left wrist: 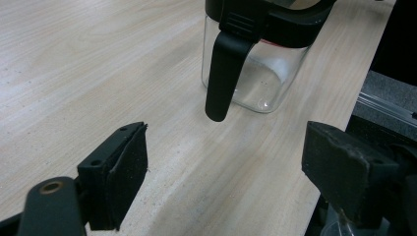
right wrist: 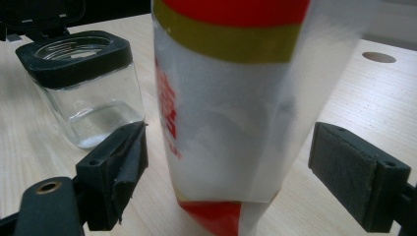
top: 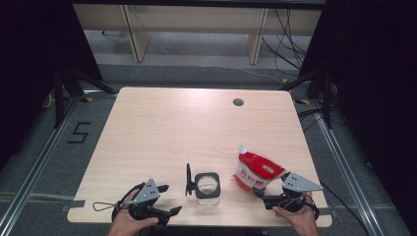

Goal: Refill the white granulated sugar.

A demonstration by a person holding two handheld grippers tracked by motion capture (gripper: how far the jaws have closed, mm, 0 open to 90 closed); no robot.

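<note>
My left tool [top: 166,199] sits near the bench's front edge with its jaws spread wide and nothing between them. Through the left gripper view I look past both pads at the glass jar [left wrist: 255,73], which stands upright on the bench [left wrist: 98,59] just ahead; its black lid [left wrist: 223,73] is flipped open and hangs down the near side, clear of the wood.

My right tool [top: 260,195] is also wide open. In the right gripper view the red and white pouch [right wrist: 226,108] stands between the two pads, with a gap on either side, so I have no grip on it. From above, the pouch [top: 256,170] stands near the front right of the bench, leaning a little, its white spout at the top, and the jar [top: 207,185] is just to its left, not touching it.
</note>
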